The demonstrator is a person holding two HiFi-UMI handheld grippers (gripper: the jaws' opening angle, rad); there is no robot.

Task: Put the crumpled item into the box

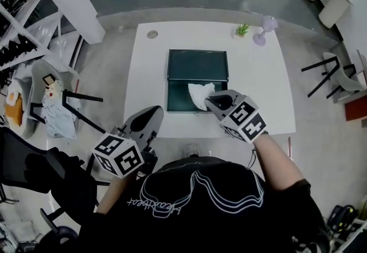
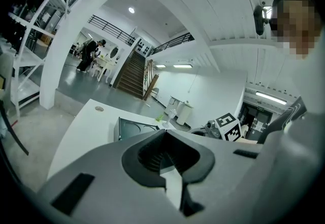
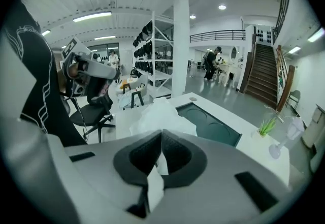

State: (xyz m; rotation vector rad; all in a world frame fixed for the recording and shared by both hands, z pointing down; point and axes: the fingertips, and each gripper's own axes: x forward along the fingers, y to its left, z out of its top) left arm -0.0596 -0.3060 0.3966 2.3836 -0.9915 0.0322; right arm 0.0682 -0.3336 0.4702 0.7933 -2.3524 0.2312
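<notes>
The right gripper has its fingers pinched on the white crumpled paper, which bulges past their tips over the dark green box. The left gripper, fingers together, holds nothing.

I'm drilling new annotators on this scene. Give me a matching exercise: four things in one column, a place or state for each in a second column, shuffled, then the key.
1. crumpled item
2. box
3. plant
4. left gripper

A. at the table's far edge
B. shut, empty, by the table's near left corner
C. dark green, mid-table
D. clamped in the right gripper

Pairs: 1-D, 2-C, 3-A, 4-B
</notes>
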